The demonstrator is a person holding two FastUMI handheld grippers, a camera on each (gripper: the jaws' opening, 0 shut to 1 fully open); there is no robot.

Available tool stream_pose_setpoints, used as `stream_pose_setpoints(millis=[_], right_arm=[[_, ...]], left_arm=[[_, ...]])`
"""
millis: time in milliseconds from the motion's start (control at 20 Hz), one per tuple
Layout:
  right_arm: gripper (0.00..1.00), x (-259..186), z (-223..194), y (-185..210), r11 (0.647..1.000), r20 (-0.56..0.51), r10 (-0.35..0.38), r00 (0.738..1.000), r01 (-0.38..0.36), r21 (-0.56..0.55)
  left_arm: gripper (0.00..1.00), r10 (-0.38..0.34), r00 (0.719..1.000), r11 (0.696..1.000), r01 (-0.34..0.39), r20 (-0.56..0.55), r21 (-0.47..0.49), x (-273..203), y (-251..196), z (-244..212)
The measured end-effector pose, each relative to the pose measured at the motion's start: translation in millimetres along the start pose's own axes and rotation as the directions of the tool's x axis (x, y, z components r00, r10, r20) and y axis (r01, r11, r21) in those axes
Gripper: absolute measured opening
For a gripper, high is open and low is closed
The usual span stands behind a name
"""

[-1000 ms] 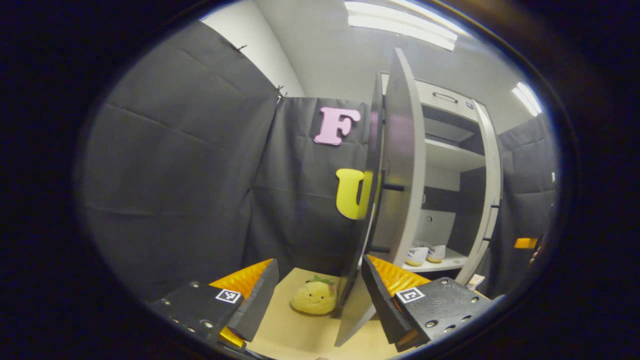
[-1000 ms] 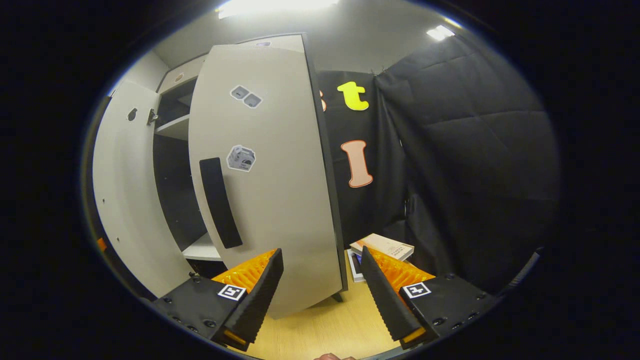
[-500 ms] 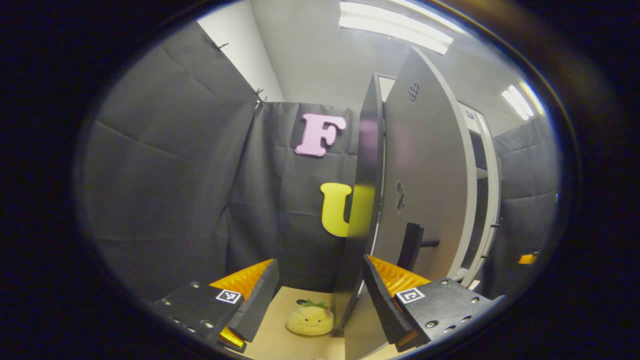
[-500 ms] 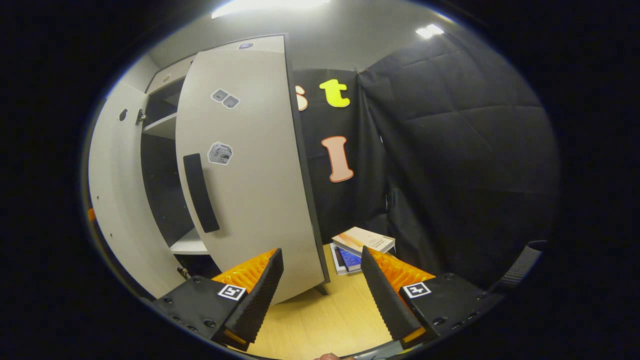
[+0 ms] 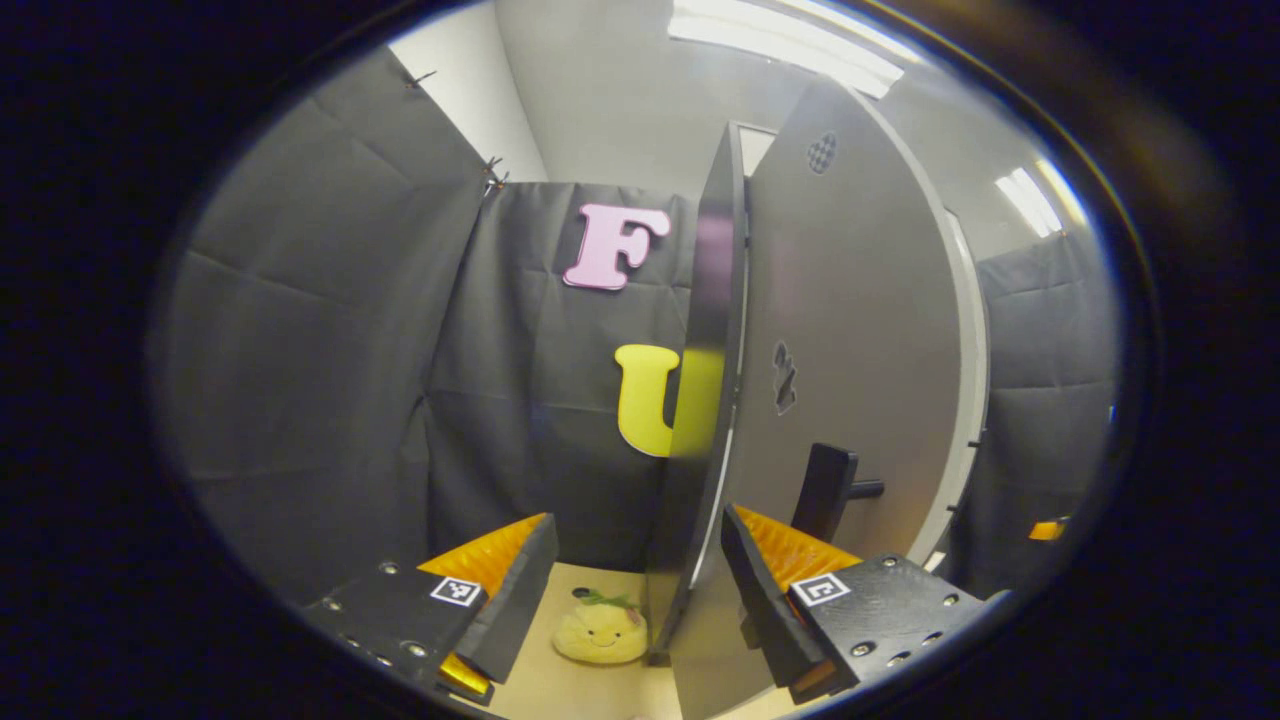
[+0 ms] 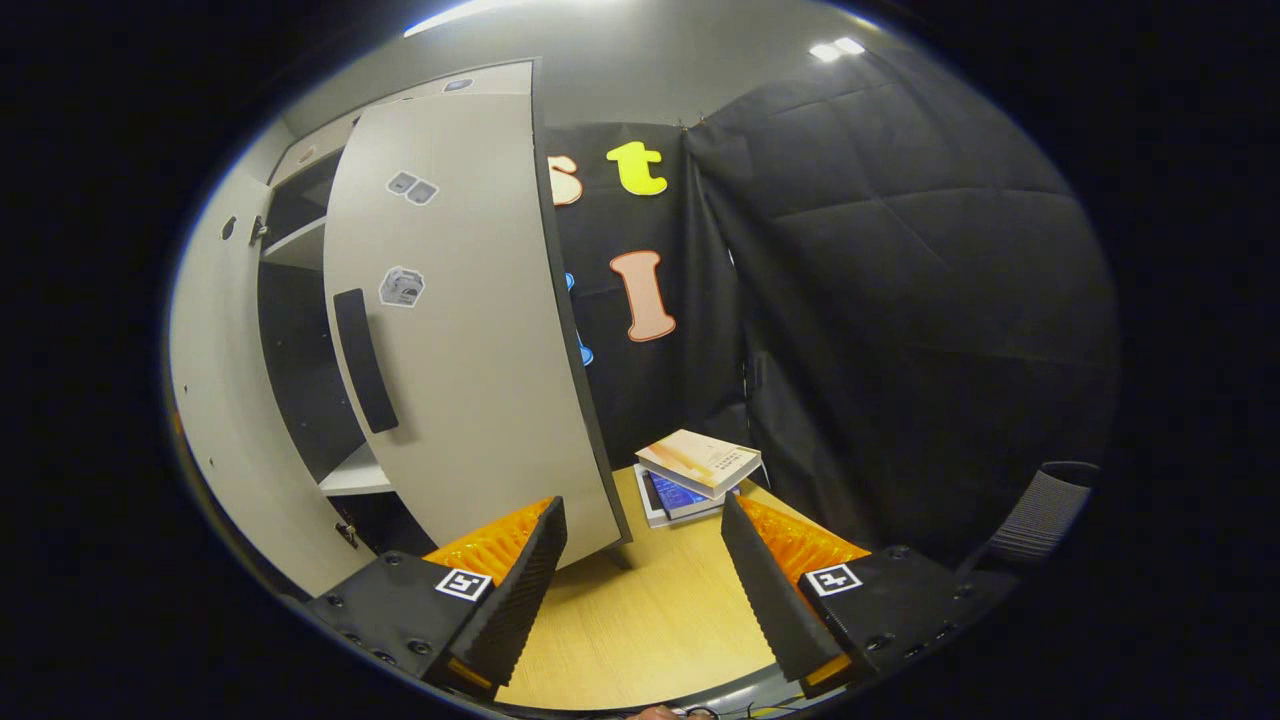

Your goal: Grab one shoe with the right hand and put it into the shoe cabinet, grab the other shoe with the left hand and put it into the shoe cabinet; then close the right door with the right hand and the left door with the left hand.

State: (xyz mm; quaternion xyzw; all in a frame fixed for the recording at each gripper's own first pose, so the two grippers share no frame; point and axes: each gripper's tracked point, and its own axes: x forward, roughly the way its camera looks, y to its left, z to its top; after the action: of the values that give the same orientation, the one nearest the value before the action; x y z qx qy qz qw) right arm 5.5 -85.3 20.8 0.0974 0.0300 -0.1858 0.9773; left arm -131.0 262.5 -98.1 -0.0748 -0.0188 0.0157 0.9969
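Left gripper [image 5: 640, 590]: jaws apart, empty; left door [image 5: 850, 330] edge between fingers.
Right gripper [image 6: 640, 590]: jaws apart, empty, near right door [image 6: 460, 320].
Cabinet [image 6: 290, 350]: both doors ajar.
Around: plush [image 5: 600, 632], books [image 6: 695, 470] on floor.

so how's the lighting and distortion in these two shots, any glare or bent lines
Left gripper view: the ceiling light strip blows out to white, and the left door bows strongly and carries a faint pinkish sheen along its edge. Right gripper view: the right door curves like a barrel, a ceiling light glares at the top, and the stacked books stay sharp.
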Motion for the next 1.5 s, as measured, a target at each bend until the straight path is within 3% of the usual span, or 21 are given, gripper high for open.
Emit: stream_pose_setpoints(millis=[200,500,750,900,1000,1300,1500], right_arm=[[0.98,5,-3,30,0.999,-0.015,0.049,0.999,-0.049,-0.012],[0.98,17,-1,71,0.988,-0.056,0.145,0.988,-0.147,-0.047],[0.98,36,10,75,0.965,-0.115,0.226,0.967,-0.238,-0.107],[0.98,47,29,70,0.956,-0.073,0.257,0.964,-0.264,-0.125],[0.98,54,34,71,0.947,-0.071,0.288,0.955,-0.295,-0.13],[0.98,64,37,83,0.922,-0.088,0.369,0.925,-0.377,-0.092],[0.98,72,47,87,0.908,-0.065,0.395,0.916,-0.401,-0.122]], left_arm=[[0.96,-0.033,0.999,0.999,0.033,-0.009,0.021,2,-41,-2],[0.95,-0.009,1.0,0.998,0.01,-0.01,0.056,12,-118,-14],[0.94,-0.014,0.999,0.999,0.016,-0.048,0.033,42,-196,-42],[0.94,0.056,0.998,0.997,-0.054,-0.027,0.063,36,-201,-40],[0.93,0.037,0.999,0.999,-0.036,-0.02,0.041,24,-212,-39],[0.93,0.108,0.994,0.994,-0.108,-0.018,0.009,-24,-200,-45],[0.93,0.111,0.993,0.992,-0.112,0.024,0.053,-55,-208,-29]])
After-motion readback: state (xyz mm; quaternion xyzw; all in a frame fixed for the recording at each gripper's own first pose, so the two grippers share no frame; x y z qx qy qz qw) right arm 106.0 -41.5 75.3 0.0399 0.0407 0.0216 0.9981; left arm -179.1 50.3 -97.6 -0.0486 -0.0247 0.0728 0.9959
